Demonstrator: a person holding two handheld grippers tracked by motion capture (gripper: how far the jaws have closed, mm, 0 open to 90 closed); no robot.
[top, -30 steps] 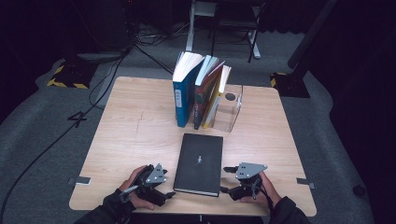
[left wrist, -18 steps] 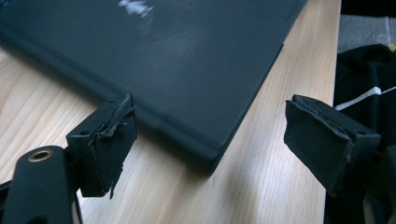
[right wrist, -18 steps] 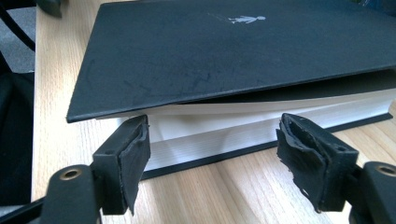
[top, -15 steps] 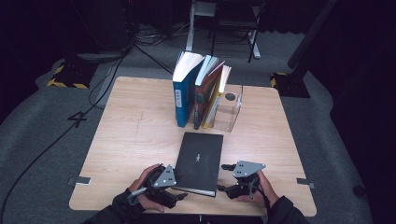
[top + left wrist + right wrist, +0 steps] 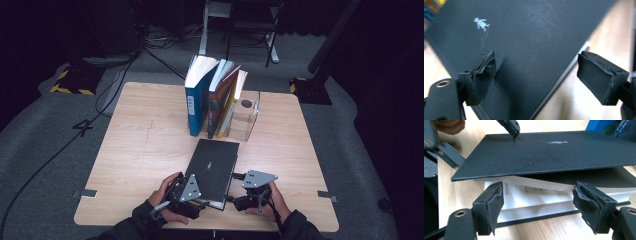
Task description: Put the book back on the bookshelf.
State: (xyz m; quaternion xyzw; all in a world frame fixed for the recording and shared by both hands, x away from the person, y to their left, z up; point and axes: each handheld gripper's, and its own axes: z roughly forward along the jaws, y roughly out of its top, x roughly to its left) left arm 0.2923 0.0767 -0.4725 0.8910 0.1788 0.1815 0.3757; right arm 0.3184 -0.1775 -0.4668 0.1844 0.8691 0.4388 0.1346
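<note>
1. At the near edge of the bench (image 5: 135, 150), midway along it, lies the black book (image 5: 212, 170), spine side toward the left tool, page edges toward the right tool.
2. Its front cover stands lifted at the near end; in the right gripper view the cover (image 5: 544, 152) and a few pages hang above the white page block (image 5: 529, 200).
3. Left tool (image 5: 536, 80): jaws apart, one pad over the cover, the other past the book's edge above bare wood. Nothing clamped.
4. Right tool (image 5: 537, 205): jaws wide apart, level with the page block, gripping nothing.
5. Farther back, near the far edge: upright books, a blue book (image 5: 197, 100) outermost, leaning against a clear bookend (image 5: 247, 117).
6. Judgement: step in hand is taking hold of the book at its near end. Do it well by sliding the right tool's jaws around the full thickness, cover included, so loose pages do not fan; steady the opposite edge with the left tool, close gently, lift level.
</note>
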